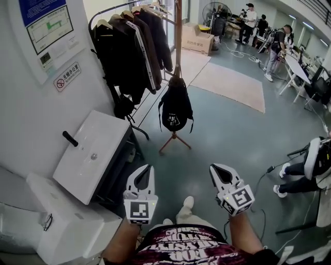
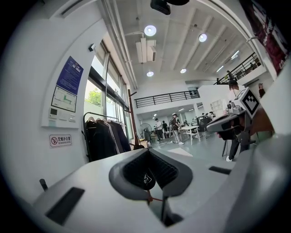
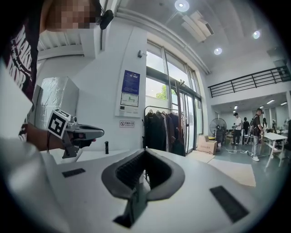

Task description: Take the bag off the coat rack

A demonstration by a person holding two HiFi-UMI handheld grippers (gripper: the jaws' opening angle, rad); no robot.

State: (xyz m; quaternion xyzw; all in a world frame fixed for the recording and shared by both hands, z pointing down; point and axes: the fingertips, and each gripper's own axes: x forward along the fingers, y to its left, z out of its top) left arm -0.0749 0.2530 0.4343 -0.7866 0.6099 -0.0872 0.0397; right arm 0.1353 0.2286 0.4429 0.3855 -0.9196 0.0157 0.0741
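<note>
**A:** How are they held?
**B:** Left gripper and right gripper sit low by the waist, pointing forward, fingers pressed together on nothing.
**A:** And the bag?
**B:** It hangs on the coat rack, far ahead over the grey floor. Dark coats hang to its left.

At the upper left of the head view we see a blue wall notice with a small red-and-white sign below it. Just right of them hangs a row of dark jackets. Along the left edge sits a white sink with a black handle — and below it, at the lower left, a white box. At top centre we find a cardboard box and a fan; a pale mat lies on the grey floor just right of the box. At the upper right, people stand near a white table.
</note>
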